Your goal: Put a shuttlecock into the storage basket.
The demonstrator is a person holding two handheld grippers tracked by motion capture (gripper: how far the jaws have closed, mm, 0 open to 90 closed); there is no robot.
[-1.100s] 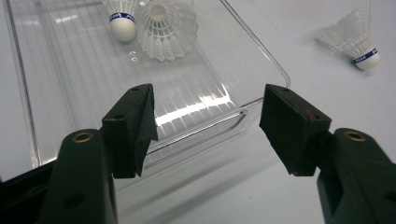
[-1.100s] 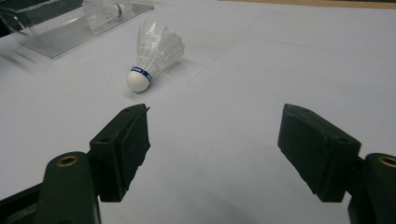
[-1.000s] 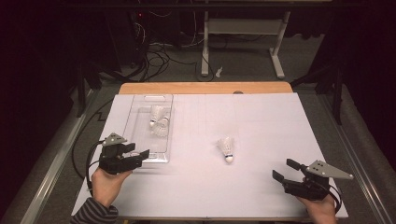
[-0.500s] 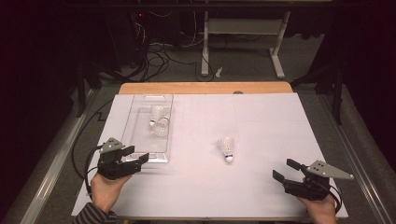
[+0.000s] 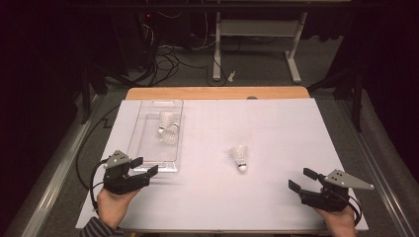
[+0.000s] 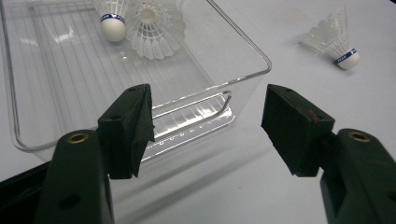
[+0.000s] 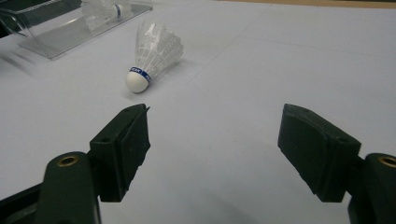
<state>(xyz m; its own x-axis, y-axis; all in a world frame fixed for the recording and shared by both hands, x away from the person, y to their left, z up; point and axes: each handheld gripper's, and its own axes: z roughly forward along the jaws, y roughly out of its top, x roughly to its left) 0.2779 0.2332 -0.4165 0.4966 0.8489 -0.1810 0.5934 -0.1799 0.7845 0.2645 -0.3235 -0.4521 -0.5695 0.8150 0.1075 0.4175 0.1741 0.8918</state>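
A clear plastic tray (image 5: pixel 148 148) lies on the white sheet at the left, holding two white shuttlecocks (image 5: pixel 167 127). In the left gripper view the tray (image 6: pixel 233 70) and its shuttlecocks (image 6: pixel 152 25) sit just beyond the jaws. A third shuttlecock (image 5: pixel 239 158) lies loose mid-table, cork toward me; it also appears as the shuttlecock (image 7: pixel 152 56) ahead-left of the right jaws and the shuttlecock (image 6: pixel 334 42) at upper right. My left gripper (image 5: pixel 144 166) is open, empty, at the tray's near end. My right gripper (image 5: pixel 302 179) is open, empty, near the front right edge.
The white sheet (image 5: pixel 276 123) covers a wooden table whose far edge (image 5: pixel 217 93) shows. Beyond it, cables and a metal stand (image 5: pixel 257 44) sit on the dark floor. A rail (image 5: pixel 54 173) runs along the table's left side.
My left gripper has drifted slightly back toward me and down the left side. The right gripper and the shuttlecocks have stayed put.
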